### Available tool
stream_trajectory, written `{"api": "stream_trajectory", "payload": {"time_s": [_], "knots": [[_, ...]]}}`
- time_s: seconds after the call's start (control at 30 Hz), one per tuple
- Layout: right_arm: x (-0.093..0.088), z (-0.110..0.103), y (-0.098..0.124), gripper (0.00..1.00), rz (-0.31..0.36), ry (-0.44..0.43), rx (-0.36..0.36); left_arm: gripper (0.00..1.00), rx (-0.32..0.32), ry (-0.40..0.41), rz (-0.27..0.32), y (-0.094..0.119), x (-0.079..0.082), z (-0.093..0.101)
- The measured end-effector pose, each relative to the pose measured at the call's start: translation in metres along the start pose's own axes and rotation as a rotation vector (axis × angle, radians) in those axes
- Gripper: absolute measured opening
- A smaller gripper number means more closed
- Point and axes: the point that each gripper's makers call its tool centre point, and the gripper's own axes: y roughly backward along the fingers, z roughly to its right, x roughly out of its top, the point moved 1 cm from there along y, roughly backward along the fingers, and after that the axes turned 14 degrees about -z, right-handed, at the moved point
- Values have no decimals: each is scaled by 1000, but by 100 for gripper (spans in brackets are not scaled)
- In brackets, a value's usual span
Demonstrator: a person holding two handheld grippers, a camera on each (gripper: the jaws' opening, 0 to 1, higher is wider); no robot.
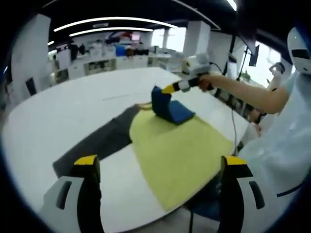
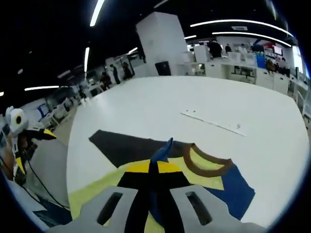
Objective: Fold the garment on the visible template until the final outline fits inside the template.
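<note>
**Now: right gripper lifts a fold of the garment over the template**

Seen from the left gripper view, a white table carries a dark grey template lying flat, and a yellow garment spread partly over it. The yellow cloth covers the template's end nearer the person and runs past the table's near edge on that side. A blue part of the garment stands up at the garment's far end, pulled into a peak. The right gripper reaches in there, held by a hand, its yellow tips closed on the top of that blue peak. The left gripper hangs above the table's near edge, short of the garment, touching nothing; its yellow-tipped jaws stand wide apart with only table and cloth seen between them.

Seen from the right gripper view, the right gripper has its jaws pressed together, and a blue strip of garment rises from between them. Beyond the tips the template lies flat on the table. Beside it, the garment's brown collar curves over yellow cloth, with more blue fabric just beyond the collar. A thin white strip lies on the table, well past the garment. The left gripper shows far off, past the table's edge.
</note>
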Motion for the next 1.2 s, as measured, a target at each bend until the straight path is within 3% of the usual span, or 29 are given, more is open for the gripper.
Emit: {"api": "stream_trajectory", "payload": {"time_s": [0.83,1.2], "knots": [[-23,-23,-41,5,-92,15,63,99,-3,14,-12,-2,-4,-5],[-29,-21,-52,3,-121,15,72,99,5,22,-15,0,-6,-9]]}}
